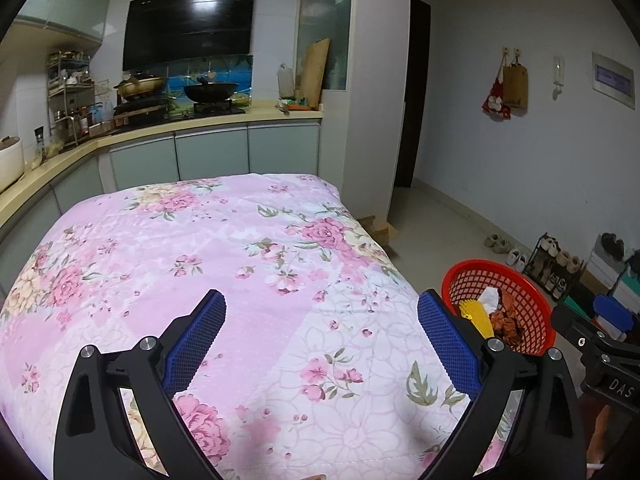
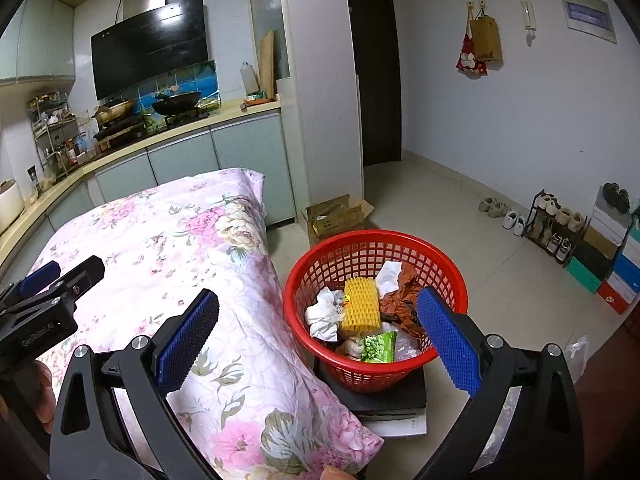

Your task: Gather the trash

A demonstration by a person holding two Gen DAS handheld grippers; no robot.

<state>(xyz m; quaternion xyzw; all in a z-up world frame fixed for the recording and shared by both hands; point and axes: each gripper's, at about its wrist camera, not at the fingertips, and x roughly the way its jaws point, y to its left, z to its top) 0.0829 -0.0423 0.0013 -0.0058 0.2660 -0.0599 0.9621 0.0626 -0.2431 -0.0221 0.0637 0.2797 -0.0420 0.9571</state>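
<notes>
A red mesh basket stands on a dark block on the floor, right of the table. Inside lie a yellow foam net, crumpled white paper, brown wrapper and a green snack packet. My right gripper hangs open above the basket's near side, nothing between its blue pads. My left gripper is open over the pink floral cloth covering the table, holding nothing. The basket shows at the right in the left wrist view, with the right gripper's body beside it.
A kitchen counter with wok and pots runs behind the table. A cardboard box sits on the floor beyond the basket. Shoes and a shoe rack line the right wall, with stacked boxes. A dark doorway is at the back.
</notes>
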